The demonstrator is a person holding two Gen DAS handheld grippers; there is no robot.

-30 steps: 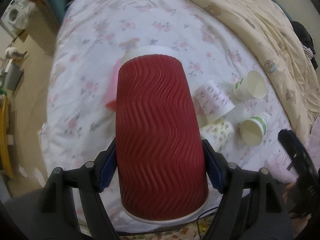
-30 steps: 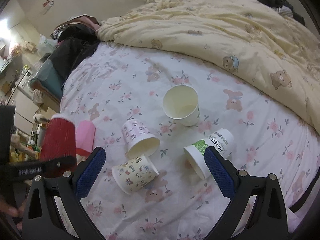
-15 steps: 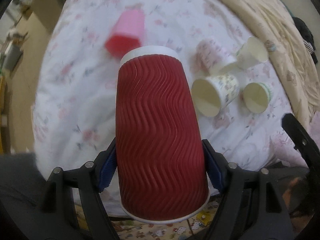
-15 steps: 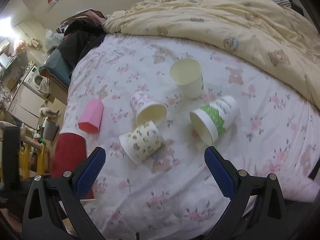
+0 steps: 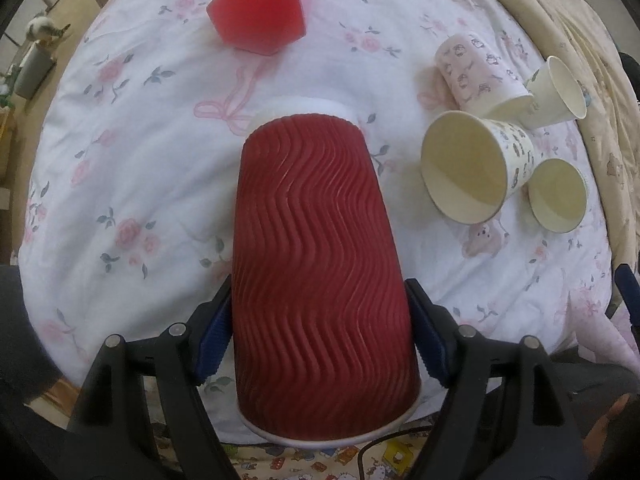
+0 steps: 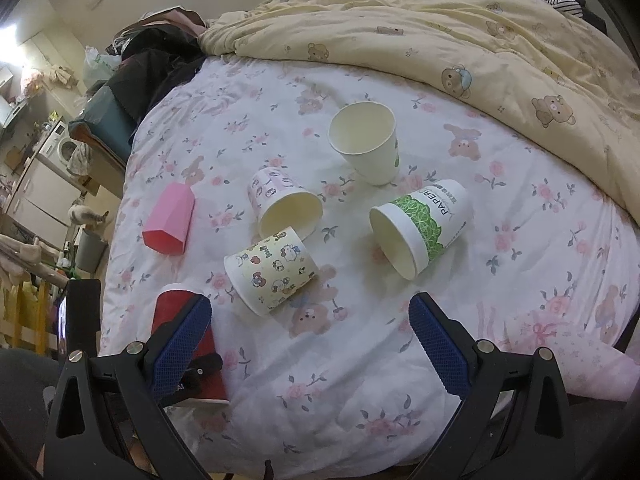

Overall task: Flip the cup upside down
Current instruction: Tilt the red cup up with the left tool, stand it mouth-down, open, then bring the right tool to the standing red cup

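My left gripper [image 5: 318, 344] is shut on a red ribbed paper cup [image 5: 320, 272], its blue pads pressing both sides. The cup's wide white rim points toward the camera and its narrow base points away, toward the floral bedsheet [image 5: 132, 168]. In the right wrist view the same red cup [image 6: 188, 344] shows at the lower left, partly hidden behind my right gripper's left finger. My right gripper [image 6: 310, 344] is open and empty, held above the near part of the bed.
A pink hexagonal cup [image 5: 264, 16] lies on its side at the far left. Several paper cups lie on the sheet to the right: a cartoon-print one [image 6: 272, 272], a green-leaf one [image 6: 420, 228], and an upright white one [image 6: 366, 140]. A yellow bear-print quilt [image 6: 460, 28] is piled behind.
The left gripper with the red cup has moved in lower over the bed, so the sheet and cups look closer. The right gripper view has drawn back and risen slightly.
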